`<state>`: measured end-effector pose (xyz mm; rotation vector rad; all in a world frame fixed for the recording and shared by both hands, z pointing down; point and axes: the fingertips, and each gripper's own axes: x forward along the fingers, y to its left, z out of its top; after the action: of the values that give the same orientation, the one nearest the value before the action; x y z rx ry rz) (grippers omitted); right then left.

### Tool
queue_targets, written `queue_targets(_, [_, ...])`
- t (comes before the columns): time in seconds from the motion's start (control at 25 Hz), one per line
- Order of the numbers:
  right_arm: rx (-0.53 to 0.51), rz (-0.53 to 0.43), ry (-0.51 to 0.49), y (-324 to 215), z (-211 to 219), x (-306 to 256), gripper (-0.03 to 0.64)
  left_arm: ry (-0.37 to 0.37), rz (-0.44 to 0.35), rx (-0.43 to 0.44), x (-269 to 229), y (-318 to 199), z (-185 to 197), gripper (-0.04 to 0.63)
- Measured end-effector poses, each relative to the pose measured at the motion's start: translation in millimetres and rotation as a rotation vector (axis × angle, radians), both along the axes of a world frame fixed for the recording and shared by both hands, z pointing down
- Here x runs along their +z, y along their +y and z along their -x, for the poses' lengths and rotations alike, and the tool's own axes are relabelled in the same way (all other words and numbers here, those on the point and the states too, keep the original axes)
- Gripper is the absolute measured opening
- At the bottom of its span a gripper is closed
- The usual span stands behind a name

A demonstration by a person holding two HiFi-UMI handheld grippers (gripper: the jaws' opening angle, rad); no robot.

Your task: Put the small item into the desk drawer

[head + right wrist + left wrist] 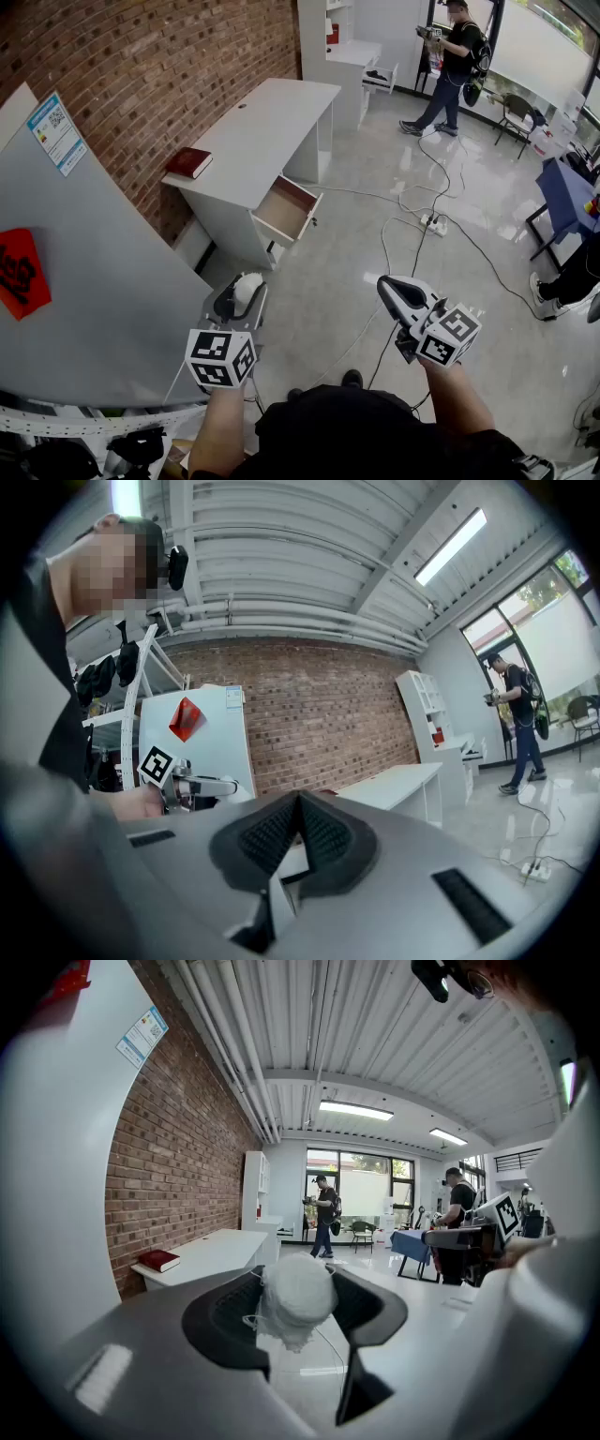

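**Jaws clamped on white wad (296,1297) at left, pressed shut at right**

Gripped between left gripper (241,292) pads, carried over the floor (375,187), well apart from the white desk (267,122) and its pulled-open drawer (284,208). Nothing in right gripper (298,829). Red book (189,162) on desk top.

No text legible in any view. Blue-and-white notice (56,133) on the grey board (112,281): carries a QR code, but print too small to read. Red sheet (19,272) on the same board: dark character, not decipherable. Marker cubes, left (220,358) and right (448,336): black-and-white coded squares only, no letters or numbers.
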<state>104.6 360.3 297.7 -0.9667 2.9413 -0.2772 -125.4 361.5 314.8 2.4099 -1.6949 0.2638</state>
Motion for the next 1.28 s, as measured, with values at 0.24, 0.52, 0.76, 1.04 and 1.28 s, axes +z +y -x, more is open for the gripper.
queue_targets(0.24, [0.011,0.002,-0.004,1.3,-16.2,1.1,0.012,-0.004,0.012,0.006,3.8,-2.1,-14.8,0.209])
queue_targets(0.52, [0.025,0.008,-0.008,-2.7,-30.7,2.3,0.012,-0.005,0.013,0.005,4.1,-7.1,-24.8,0.209])
queue_targets(0.76, [-0.007,0.016,-0.046,-5.6,-42.7,-4.3,0.012,-0.011,0.012,0.01,0.0,-17.2,-39.8,0.209])
queue_targets(1.04, [-0.024,0.022,-0.064,-14.1,-79.8,3.6,0.012,-0.021,-0.002,0.01,5.7,-33.6,-74.3,0.209])
queue_targets(1.28, [-0.04,0.08,-0.067,-16.4,-109.6,18.9,0.013,0.001,0.032,0.007,19.2,-38.6,-106.6,0.209])
